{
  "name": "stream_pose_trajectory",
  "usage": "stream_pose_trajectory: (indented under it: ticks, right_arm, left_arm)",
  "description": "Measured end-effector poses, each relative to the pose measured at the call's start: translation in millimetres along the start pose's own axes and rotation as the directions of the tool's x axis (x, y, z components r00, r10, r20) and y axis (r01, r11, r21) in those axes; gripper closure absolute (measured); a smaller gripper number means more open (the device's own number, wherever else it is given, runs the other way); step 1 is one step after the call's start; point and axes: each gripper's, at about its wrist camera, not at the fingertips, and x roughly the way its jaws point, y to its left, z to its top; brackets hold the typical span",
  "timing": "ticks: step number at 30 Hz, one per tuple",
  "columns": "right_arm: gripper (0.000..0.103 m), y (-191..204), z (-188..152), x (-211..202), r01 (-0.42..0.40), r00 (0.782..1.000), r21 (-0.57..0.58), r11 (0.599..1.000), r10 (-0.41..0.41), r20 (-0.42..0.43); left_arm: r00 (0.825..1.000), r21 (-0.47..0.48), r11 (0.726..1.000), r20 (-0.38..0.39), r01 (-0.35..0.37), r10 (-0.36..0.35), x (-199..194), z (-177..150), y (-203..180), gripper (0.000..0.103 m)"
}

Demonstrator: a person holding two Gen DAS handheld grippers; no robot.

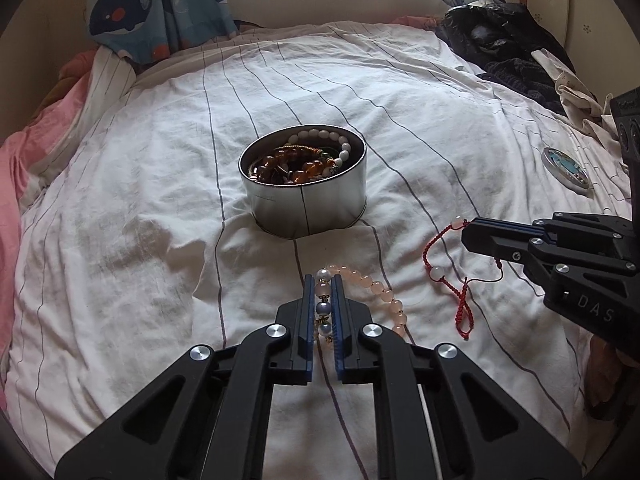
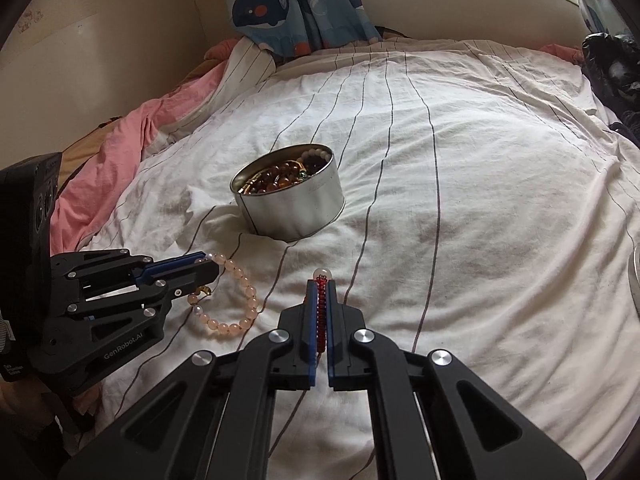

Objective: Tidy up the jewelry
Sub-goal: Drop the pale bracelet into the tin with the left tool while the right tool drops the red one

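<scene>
A round silver tin (image 1: pixel 308 210) (image 2: pixel 294 210) sits mid-bed, holding amber and white bead bracelets. My left gripper (image 1: pixel 322 280) is shut on a pink bead bracelet (image 1: pixel 378 290) with pearl-grey beads between the pads; the rest of it loops on the sheet to the right. In the right wrist view the left gripper (image 2: pixel 208 266) holds the same bracelet (image 2: pixel 240 304). My right gripper (image 2: pixel 321 282) is shut on a red cord bracelet (image 2: pixel 321 312) with a clear bead at the tips. In the left wrist view the right gripper (image 1: pixel 470 230) holds the cord (image 1: pixel 436 256), which hangs in a loop.
A white striped sheet (image 1: pixel 160 200) covers the bed. A round tin lid (image 1: pixel 566 168) lies at the right. Dark clothes (image 1: pixel 508 48) are piled at the far right, a pink blanket (image 2: pixel 120 152) at the left, whale-print curtains (image 2: pixel 288 4) behind.
</scene>
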Motion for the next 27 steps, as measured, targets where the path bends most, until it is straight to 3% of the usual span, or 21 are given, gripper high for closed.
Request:
stream_pose_trajectory:
  ticks: [10, 18, 27]
  right_arm:
    - [0.099, -2, 4, -9, -0.009, 0.999, 0.005, 1.000, 0.009, 0.053]
    - [0.099, -7, 9, -20, -0.040, 0.994, 0.031, 0.999, 0.036, 0.099]
    - [0.099, 2, 45, -23, -0.102, 0.985, 0.017, 0.995, 0.099, 0.142]
  left_arm:
    - [1.000, 0.007, 1.000, 0.017, 0.003, -0.003, -4, 1, -2, 0.095]
    - [0.994, -0.065, 0.994, 0.070, 0.084, -0.080, -21, 9, 13, 0.095]
    - [0.973, -0.123, 0.978, 0.180, 0.167, -0.143, -44, 64, 34, 0.096]
